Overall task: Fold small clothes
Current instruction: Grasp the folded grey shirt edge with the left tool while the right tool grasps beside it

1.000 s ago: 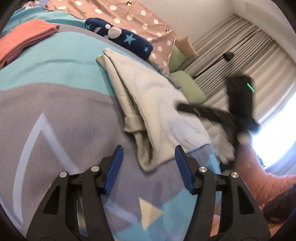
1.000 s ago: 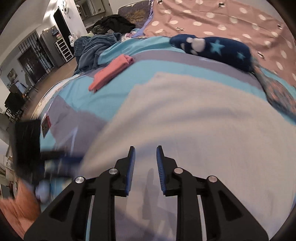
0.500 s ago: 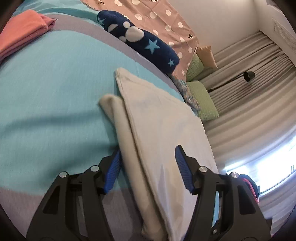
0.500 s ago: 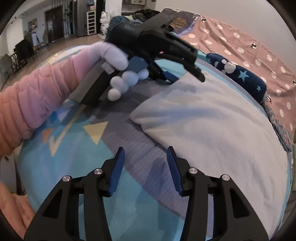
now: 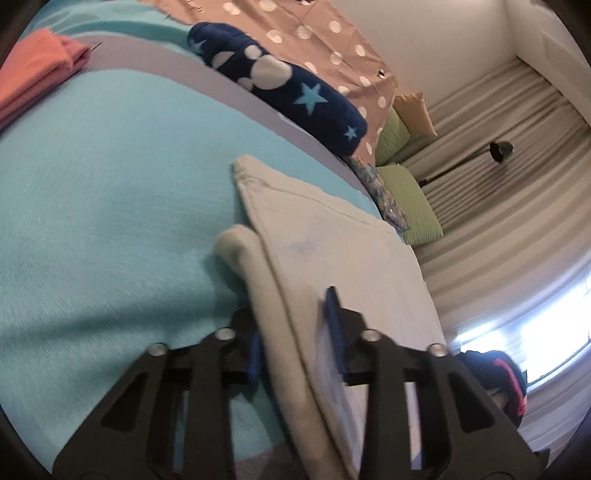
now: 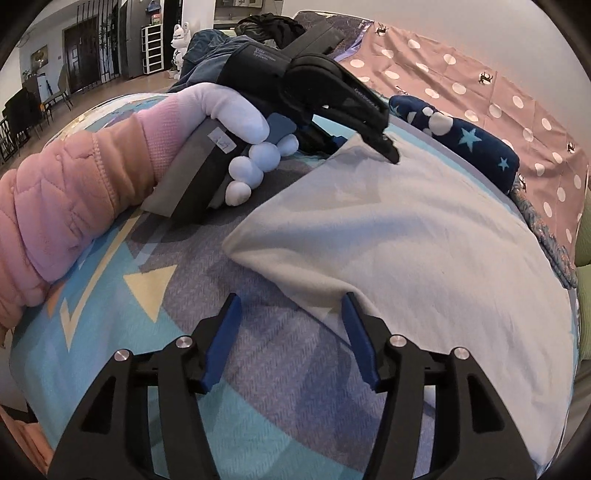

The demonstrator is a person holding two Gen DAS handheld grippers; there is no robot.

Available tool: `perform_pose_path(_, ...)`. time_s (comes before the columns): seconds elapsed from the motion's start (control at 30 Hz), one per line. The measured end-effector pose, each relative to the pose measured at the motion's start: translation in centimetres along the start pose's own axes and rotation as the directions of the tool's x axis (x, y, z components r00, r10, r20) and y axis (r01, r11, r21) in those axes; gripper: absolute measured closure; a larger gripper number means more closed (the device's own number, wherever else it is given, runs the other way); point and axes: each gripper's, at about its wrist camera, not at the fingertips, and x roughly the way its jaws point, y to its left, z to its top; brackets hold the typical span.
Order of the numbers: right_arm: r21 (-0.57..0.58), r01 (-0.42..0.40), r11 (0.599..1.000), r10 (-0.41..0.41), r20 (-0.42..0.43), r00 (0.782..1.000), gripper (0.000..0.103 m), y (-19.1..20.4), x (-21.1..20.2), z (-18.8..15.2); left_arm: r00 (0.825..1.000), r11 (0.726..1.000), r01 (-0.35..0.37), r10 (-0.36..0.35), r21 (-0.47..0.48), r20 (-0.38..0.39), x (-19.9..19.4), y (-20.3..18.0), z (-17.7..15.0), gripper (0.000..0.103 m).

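Observation:
A cream garment (image 5: 332, 240), folded in layers, lies on the teal and grey bedspread (image 5: 92, 203). My left gripper (image 5: 291, 332) has the garment's layered edge between its blue pads, and its jaws are closing on it. From the right wrist the same gripper (image 6: 365, 142) shows pinching the garment's (image 6: 406, 221) far corner, held by a white-gloved hand (image 6: 236, 118) in a pink sleeve. My right gripper (image 6: 291, 314) hangs over the near corner with its jaws opening. The cloth edge lies just inside its right finger and the pads do not press it.
A folded coral cloth (image 5: 33, 85) lies at the far left. A navy starred roll (image 5: 288, 92) rests against a pink dotted sheet (image 5: 314, 33). Green pillows (image 5: 410, 199), a floor lamp (image 5: 498, 151) and curtains stand beyond the bed.
My left gripper moved up along the garment's edge and narrowed its jaws around it. My right gripper let go of the cloth, opened wide and drew back to the near corner.

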Motion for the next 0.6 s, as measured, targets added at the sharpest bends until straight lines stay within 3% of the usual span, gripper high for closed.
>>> perform_pose_path(0.17, 0.001, 0.022, 1.0, -0.022, 0.009, 1.0, 0.041, 0.4, 0.2, 0.1, 1.0, 1.0, 0.011, -0.011, -0.012, -0.02, 0.4, 0.3, 0.4, 0.088)
perform_pose_path(0.53, -0.017, 0.126, 0.992, -0.125, 0.036, 0.991, 0.039, 1.3, 2.6, 2.7, 0.999, 0.999, 0.034, -0.034, -0.012, -0.01, 0.4, 0.4, 0.4, 0.089)
perform_pose_path(0.57, -0.019, 0.134, 0.991, -0.133, 0.039, 0.99, 0.04, 1.3, 2.7, 2.9, 0.999, 0.999, 0.036, -0.036, -0.014, -0.011, 0.4, 0.5, 0.4, 0.089)
perform_pose_path(0.6, -0.018, 0.146, 0.989, -0.145, 0.046, 0.988, 0.052, 1.4, 2.7, 3.0, 0.999, 0.999, 0.035, -0.035, -0.015, -0.011, 0.4, 0.4, 0.4, 0.089)
